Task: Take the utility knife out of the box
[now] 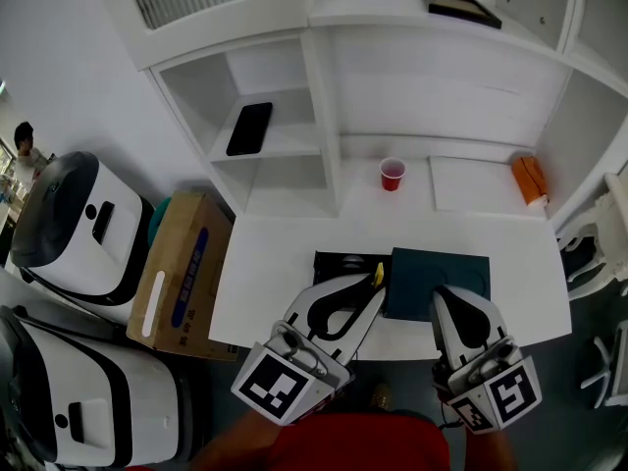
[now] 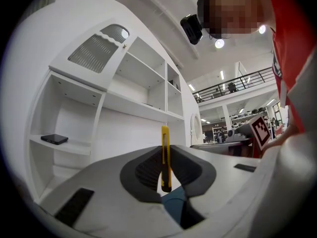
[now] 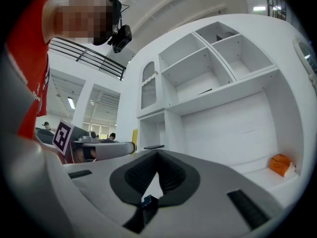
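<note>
My left gripper [image 1: 376, 283] is shut on a yellow utility knife [image 1: 378, 275]. In the left gripper view the knife [image 2: 165, 155] stands upright between the dark pads, its tip sticking out past them. The knife hangs above the gap between an open black box tray [image 1: 339, 261] and a dark teal box lid [image 1: 437, 281], both lying on the white table [image 1: 275, 263]. My right gripper [image 1: 453, 294] hovers over the lid's near edge. Its pads [image 3: 141, 175] meet at the tips with nothing between them, and a sliver of the teal lid [image 3: 147, 201] shows below.
A red cup [image 1: 392, 174] and an orange object [image 1: 530, 180] stand at the back of the table. A black tablet [image 1: 249, 129] lies on a shelf at the left. A cardboard box [image 1: 182, 273] and white machines [image 1: 74, 224] stand on the floor at the left.
</note>
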### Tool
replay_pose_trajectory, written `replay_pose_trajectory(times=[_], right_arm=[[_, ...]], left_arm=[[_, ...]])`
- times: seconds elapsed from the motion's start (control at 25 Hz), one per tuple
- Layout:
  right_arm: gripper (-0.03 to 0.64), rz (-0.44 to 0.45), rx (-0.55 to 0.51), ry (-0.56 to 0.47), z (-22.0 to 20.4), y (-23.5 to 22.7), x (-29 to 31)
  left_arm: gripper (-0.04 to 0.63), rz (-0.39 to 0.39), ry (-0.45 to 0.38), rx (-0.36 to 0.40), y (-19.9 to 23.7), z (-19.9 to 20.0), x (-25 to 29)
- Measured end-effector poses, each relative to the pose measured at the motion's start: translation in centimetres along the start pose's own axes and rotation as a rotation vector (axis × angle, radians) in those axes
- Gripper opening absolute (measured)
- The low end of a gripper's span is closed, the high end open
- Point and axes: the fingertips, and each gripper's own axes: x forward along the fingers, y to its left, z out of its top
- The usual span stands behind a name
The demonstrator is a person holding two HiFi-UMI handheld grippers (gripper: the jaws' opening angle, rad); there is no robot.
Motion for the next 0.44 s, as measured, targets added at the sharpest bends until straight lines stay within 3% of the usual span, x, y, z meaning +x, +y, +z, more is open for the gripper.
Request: replay_pose_trajectory(times=[0.44], right_arm=[[0.0, -0.004, -0.013, 0.007, -0.11, 0.02, -0.07]], left_arm=[[0.061, -0.006, 0.005, 0.006, 0.01, -0.13, 0.04]])
